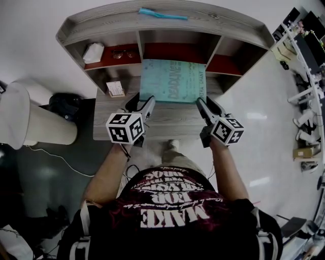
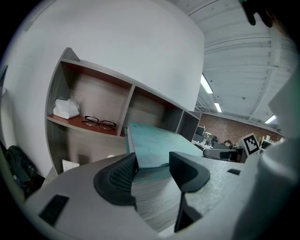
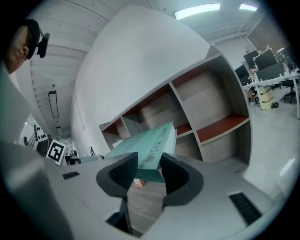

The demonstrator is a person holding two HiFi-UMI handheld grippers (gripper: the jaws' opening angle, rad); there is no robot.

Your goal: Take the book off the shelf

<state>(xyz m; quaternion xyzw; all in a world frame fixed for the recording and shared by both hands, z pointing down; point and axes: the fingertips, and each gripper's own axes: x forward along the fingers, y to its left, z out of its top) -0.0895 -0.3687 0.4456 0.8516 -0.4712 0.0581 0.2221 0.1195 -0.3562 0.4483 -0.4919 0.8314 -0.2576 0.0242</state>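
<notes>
A teal book [image 1: 172, 80] leans out of the middle compartment of the grey shelf unit [image 1: 167, 23], with its near edge over the desk [image 1: 167, 126]. My left gripper [image 1: 142, 103] is shut on the book's near left corner [image 2: 154, 145], which fills the gap between the jaws [image 2: 152, 164]. At the near right corner my right gripper [image 1: 205, 101] clamps the book across its thickness. In the right gripper view the spine [image 3: 157, 140] shows between the pads [image 3: 149, 171].
Glasses [image 1: 123, 53] and a crumpled white cloth [image 1: 93, 52] lie on the left red shelf. A small card [image 1: 116, 89] sits below them. A teal strip [image 1: 162, 14] rests on the shelf top. A white cylinder [image 1: 30, 122] and a black bag [image 1: 66, 104] stand to the left.
</notes>
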